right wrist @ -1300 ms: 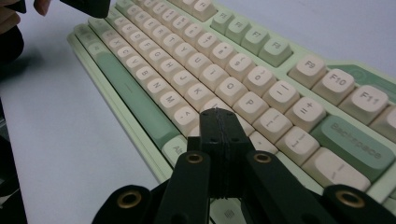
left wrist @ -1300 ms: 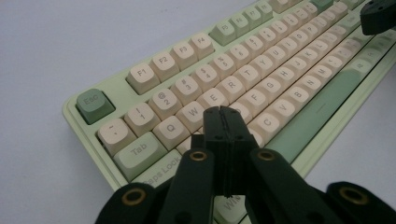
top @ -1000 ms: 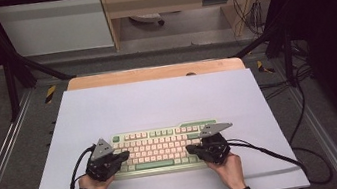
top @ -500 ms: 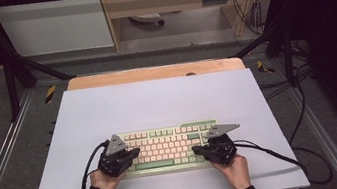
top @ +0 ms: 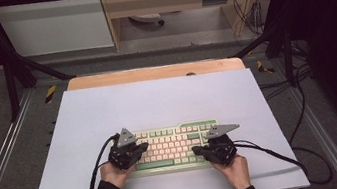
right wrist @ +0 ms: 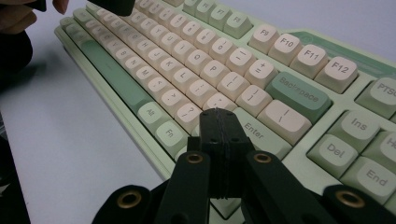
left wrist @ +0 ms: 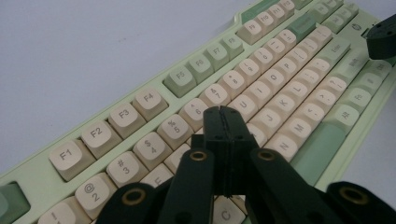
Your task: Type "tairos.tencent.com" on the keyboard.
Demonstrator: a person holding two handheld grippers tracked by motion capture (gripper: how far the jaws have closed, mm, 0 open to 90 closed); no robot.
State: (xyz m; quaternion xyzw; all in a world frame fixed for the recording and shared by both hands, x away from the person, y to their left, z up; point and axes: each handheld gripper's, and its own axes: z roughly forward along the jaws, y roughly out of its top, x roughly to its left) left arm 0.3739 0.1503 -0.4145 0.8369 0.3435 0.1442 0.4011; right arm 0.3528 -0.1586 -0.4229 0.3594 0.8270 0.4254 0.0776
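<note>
Jaws pressed together, left gripper point(left wrist: 223, 122) and right gripper point(right wrist: 219, 122) poise over the keyboard point(top: 174, 145); typing seems underway; next, a precise keypress.

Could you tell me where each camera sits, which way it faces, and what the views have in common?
High view: fixed above the person's side, looking forward and down on the white table; both forearms, the left gripper and the right gripper show over the keyboard.
Left gripper view: rides the left gripper, looking along its shut jaws over the keyboard's number row.
Right gripper view: rides the right gripper, shut jaws near the Enter key; a hand shows at top left.
Shared: all three show the keyboard.
</note>
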